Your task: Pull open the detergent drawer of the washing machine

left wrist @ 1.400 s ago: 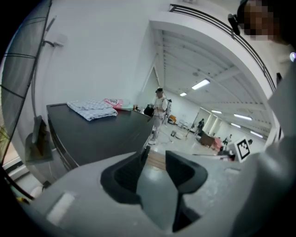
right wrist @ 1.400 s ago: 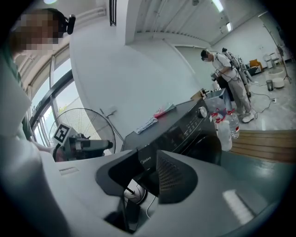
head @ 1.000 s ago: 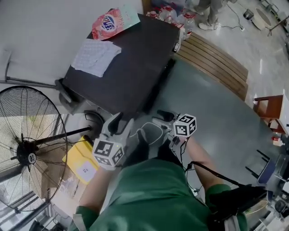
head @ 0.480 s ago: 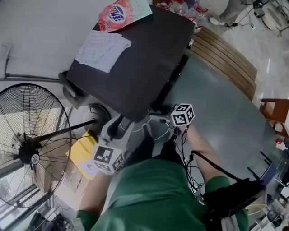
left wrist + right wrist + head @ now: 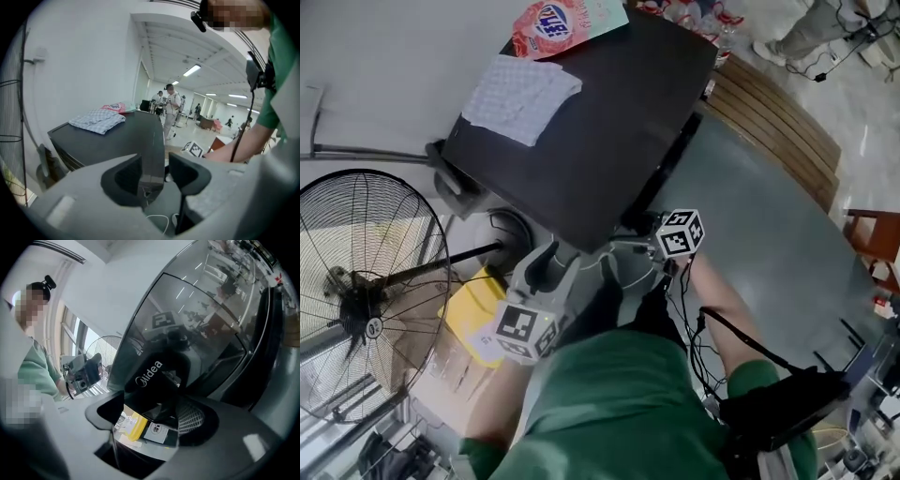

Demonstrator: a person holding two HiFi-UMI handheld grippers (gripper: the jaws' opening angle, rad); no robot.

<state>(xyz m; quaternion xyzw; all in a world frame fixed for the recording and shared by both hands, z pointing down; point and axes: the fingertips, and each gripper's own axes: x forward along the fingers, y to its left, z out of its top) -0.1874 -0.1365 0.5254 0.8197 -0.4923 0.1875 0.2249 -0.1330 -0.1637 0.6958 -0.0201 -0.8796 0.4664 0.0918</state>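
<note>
left gripper (image 5: 546, 272), jaws spread with nothing gripped, at the washing machine (image 5: 609, 131) front corner, right gripper (image 5: 636, 236) beside it, jaws just opening wide, detergent drawer (image 5: 152, 380) between them (black front lettered Midea), checked cloth (image 5: 522, 96) atop the machine

Right tool (image 5: 152, 417) closer, jaws opened around drawer (image 5: 149, 379)
</note>
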